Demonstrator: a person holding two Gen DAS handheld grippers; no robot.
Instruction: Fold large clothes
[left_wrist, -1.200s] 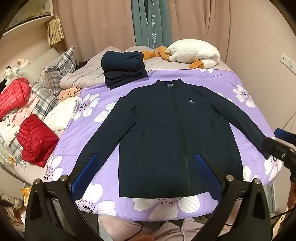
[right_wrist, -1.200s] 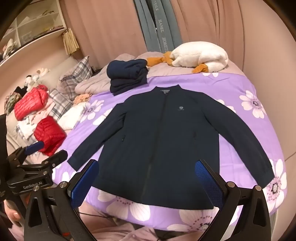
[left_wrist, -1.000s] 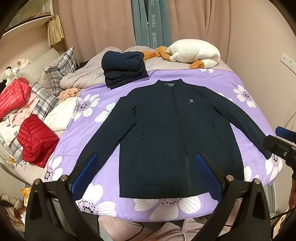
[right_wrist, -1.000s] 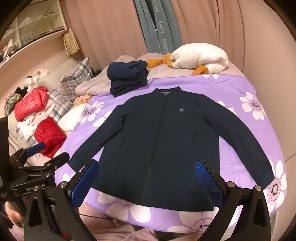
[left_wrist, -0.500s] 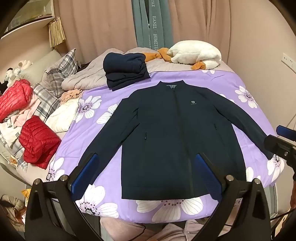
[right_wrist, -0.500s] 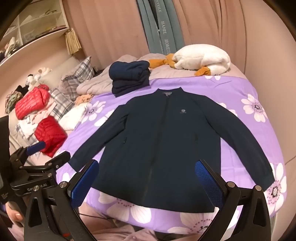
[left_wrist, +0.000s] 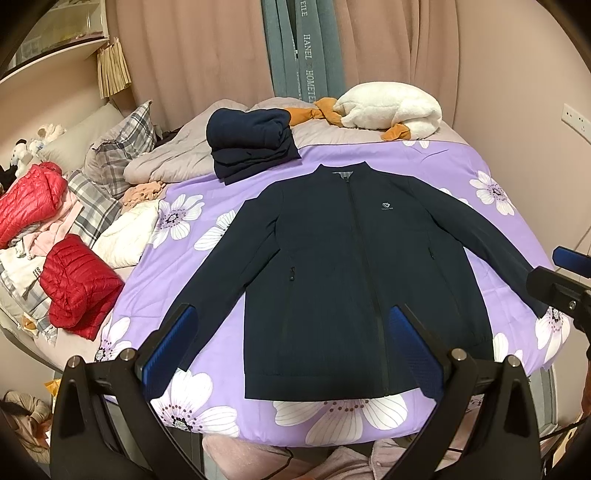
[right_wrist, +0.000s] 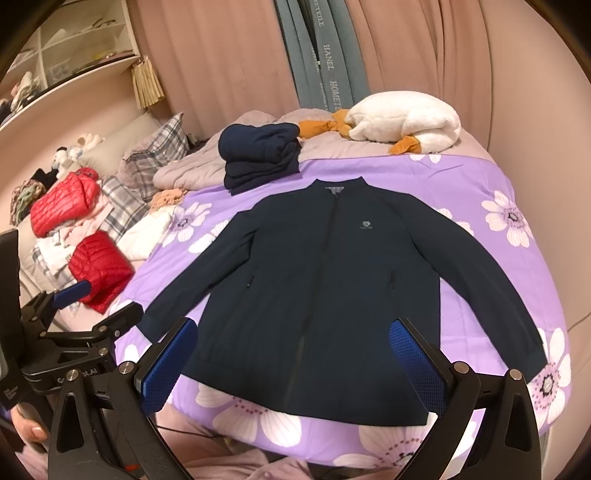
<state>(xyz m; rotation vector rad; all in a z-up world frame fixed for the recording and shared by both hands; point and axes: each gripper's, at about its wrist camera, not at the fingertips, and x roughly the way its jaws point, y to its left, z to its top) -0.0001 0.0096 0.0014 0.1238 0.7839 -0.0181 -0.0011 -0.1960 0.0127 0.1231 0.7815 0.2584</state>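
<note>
Left wrist view: the navy jacket (left_wrist: 354, 273) lies spread flat, front up, hem at the bed's (left_wrist: 443, 162) near edge. Both the left gripper (left_wrist: 291, 343) and right gripper (right_wrist: 291, 354) hover spread wide, holding nothing. Folding looks not yet begun; the next move likely calls for pinching a sleeve.

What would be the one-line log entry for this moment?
jacket: flat, unfolded | left tongs: open, empty | right tongs: open, empty | folded pile: behind collar

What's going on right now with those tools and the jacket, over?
Left tool open, empty. Right tool open, empty. Navy jacket flat on purple bedspread, sleeves spread, unfolded. Folded navy stack beyond the collar, apart.
</note>
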